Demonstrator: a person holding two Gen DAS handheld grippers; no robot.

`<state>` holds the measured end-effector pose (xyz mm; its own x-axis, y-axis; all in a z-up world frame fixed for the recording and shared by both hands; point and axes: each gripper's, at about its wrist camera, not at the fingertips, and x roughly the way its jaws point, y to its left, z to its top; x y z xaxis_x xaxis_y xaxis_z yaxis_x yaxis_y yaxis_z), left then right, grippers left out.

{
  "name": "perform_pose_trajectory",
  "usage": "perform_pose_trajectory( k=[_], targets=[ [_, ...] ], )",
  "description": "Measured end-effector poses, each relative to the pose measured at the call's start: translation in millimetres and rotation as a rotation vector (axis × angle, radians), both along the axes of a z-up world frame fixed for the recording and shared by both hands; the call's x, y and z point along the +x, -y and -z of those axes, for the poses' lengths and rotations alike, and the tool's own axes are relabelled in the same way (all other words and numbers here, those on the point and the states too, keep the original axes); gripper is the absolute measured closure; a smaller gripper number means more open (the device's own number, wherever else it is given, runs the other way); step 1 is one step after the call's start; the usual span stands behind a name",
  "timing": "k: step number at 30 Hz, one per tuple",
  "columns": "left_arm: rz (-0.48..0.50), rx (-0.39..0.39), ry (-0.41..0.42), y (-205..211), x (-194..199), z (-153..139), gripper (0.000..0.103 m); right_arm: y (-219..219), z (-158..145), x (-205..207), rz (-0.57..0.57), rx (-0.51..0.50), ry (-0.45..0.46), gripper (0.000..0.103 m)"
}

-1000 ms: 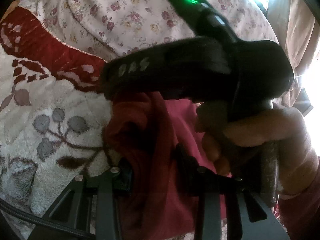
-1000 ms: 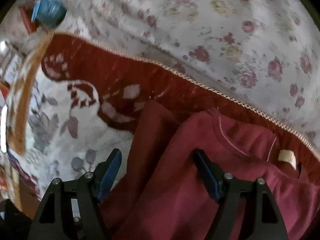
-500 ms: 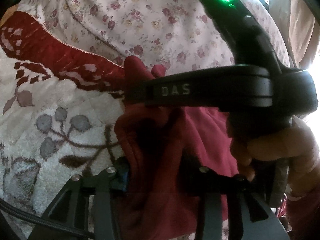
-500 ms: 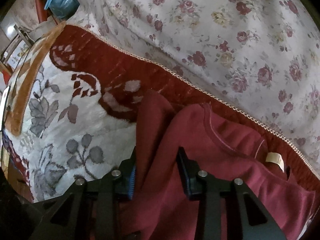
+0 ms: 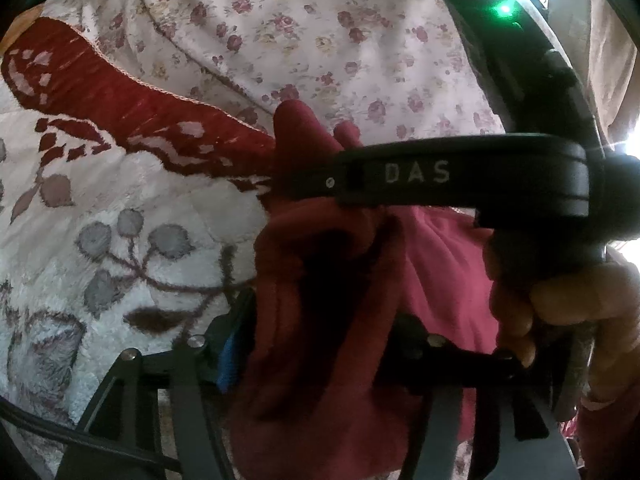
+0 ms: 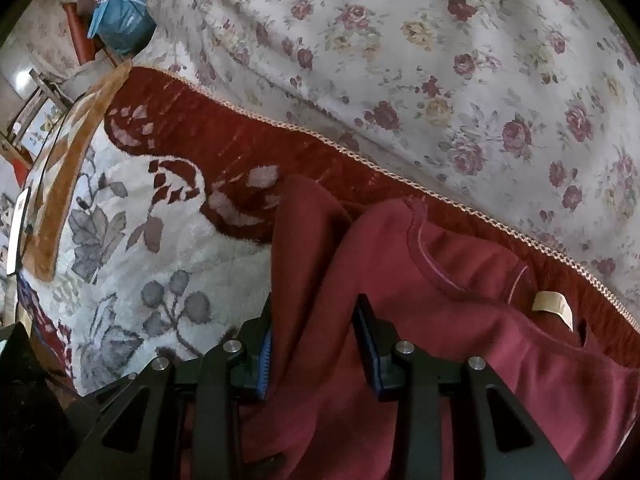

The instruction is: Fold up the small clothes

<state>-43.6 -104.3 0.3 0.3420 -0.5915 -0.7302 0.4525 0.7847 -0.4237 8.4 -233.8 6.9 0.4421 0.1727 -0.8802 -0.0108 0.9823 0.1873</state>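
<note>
Plush cream blanket with grey leaf print and a dark red border (image 6: 132,248) covers the bed; a white rose-print sheet (image 6: 460,60) lies on the far side, meeting that border. Small maroon knit sweater (image 6: 460,344) is bunched on the blanket, neckline and beige tag (image 6: 554,304) to the right, near the border. Right gripper (image 6: 316,344): jaws narrowed onto a raised fold of the sweater at its left edge, blue pads touching cloth on both sides. Left gripper (image 5: 316,344): jaws pressed in on a gathered wad of the same sweater. In the left wrist view the black right gripper body marked "DAS" (image 5: 460,176) crosses just beyond, hand (image 5: 568,312) on its handle. Blue bag (image 6: 120,20) far left.
</note>
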Motion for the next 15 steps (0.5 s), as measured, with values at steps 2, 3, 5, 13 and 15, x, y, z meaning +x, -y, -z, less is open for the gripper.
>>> perform_pose_trajectory(
  k=[2, 3, 5, 13, 15],
  targets=[
    [0.001, 0.008, 0.004, 0, 0, 0, 0.039, 3, 0, -2, 0.008, 0.016, 0.011, 0.064],
    [0.002, 0.012, 0.006, 1, 0, 0, 0.038, 3, 0, -3, 0.010, 0.022, 0.016, 0.064],
    [0.011, 0.019, 0.010, 0, -1, 0, 0.039, 4, 0, -4, 0.010, 0.026, 0.028, 0.064],
    [0.050, -0.038, 0.000, -1, -13, -14, 0.084, 15, -13, -18, 0.023, 0.088, 0.076, 0.075],
    [0.048, -0.041, 0.011, -1, -18, -20, 0.085, 20, -21, -24, 0.033, 0.109, 0.096, 0.077]
  ],
)
